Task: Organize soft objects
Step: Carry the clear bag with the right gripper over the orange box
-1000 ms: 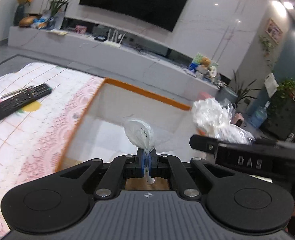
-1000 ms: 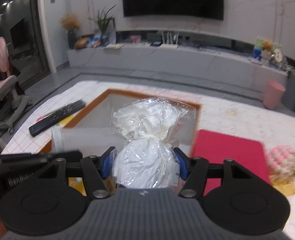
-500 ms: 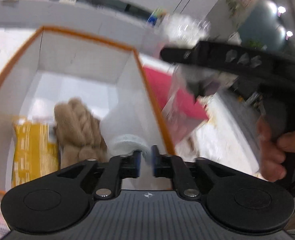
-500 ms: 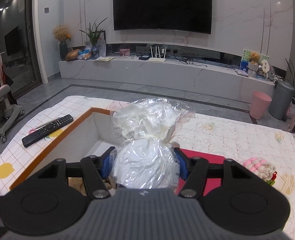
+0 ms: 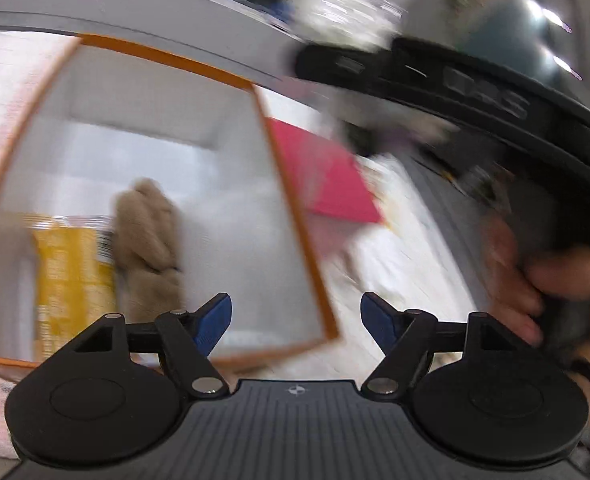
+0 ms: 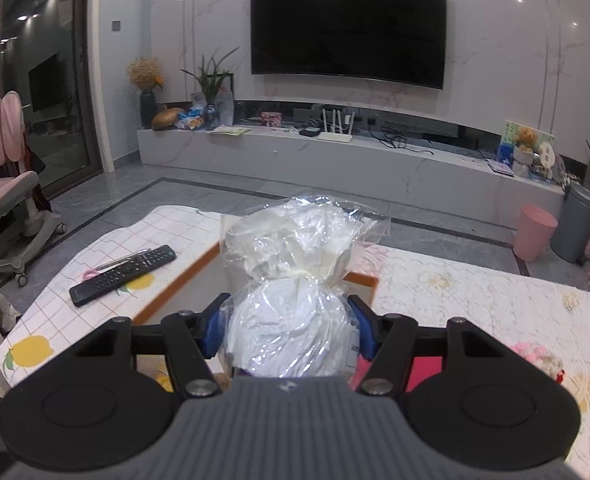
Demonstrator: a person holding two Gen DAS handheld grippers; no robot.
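My left gripper [image 5: 296,314] is open and empty, above the near right corner of an orange-rimmed white box [image 5: 295,216]. Inside the box lie a tan plush toy [image 5: 147,232] and a yellow packet [image 5: 71,276]; the view is blurred. My right gripper [image 6: 287,330] is shut on a clear plastic bag of white soft material [image 6: 295,292], held above the table. The box rim [image 6: 183,276] shows beneath the bag. The right gripper and the hand holding it cross the left wrist view [image 5: 475,88] at the upper right.
A red mat [image 5: 327,176] lies right of the box. A black remote [image 6: 123,274] and a pen lie on the patterned tablecloth at the left. A pink fluffy toy [image 6: 539,360] sits at the right. A TV wall and console stand behind.
My left gripper has opened and let go of the white item it held; that item is no longer visible. The right gripper has lifted and tilted up with the bag.
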